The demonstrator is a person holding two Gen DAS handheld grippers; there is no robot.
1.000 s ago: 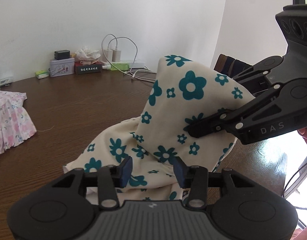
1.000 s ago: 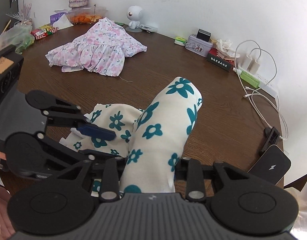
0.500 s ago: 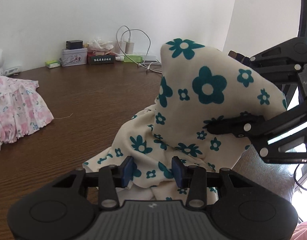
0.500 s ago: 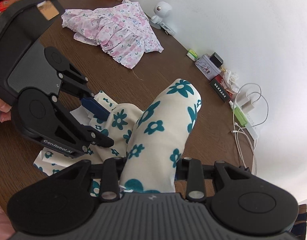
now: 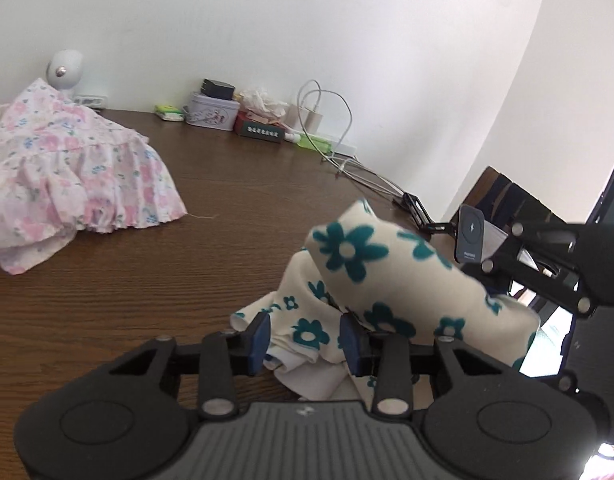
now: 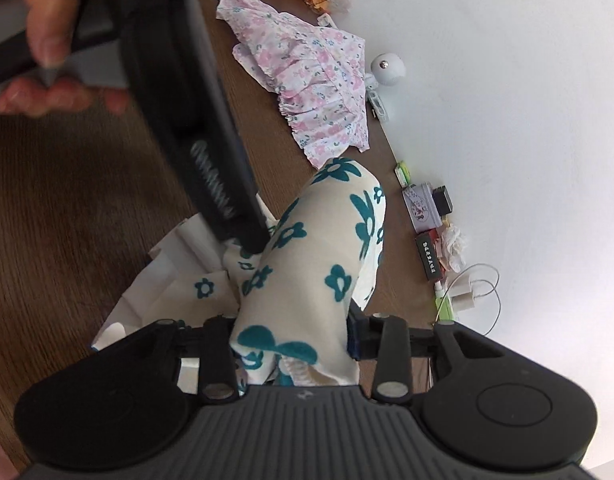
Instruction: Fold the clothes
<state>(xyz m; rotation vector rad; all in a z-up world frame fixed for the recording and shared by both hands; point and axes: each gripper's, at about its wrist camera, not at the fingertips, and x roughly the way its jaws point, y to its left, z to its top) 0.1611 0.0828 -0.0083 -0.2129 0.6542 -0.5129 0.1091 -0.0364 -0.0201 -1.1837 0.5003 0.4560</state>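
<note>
Right gripper point(image 6: 293, 344) fingers clamp the cream teal-flowered garment point(image 6: 307, 256), lifted off the desk point(image 5: 147, 280). Left gripper point(image 5: 305, 338) fingers stand wide, cloth between them.

Both handheld tools are matt black plastic. The left gripper point(image 5: 303, 338) has a ribbed grey centre panel with a tiny pale logo, flanked by two round black discs. Its linkage bars carry silver rivets, and its fingertips point(image 5: 259, 338) wear blue pads. The right gripper point(image 6: 291, 336) is built alike: ribbed panel, round discs, silver rivets, blue showing beside the right finger. A bare hand point(image 6: 43, 40) shows above it.
</note>
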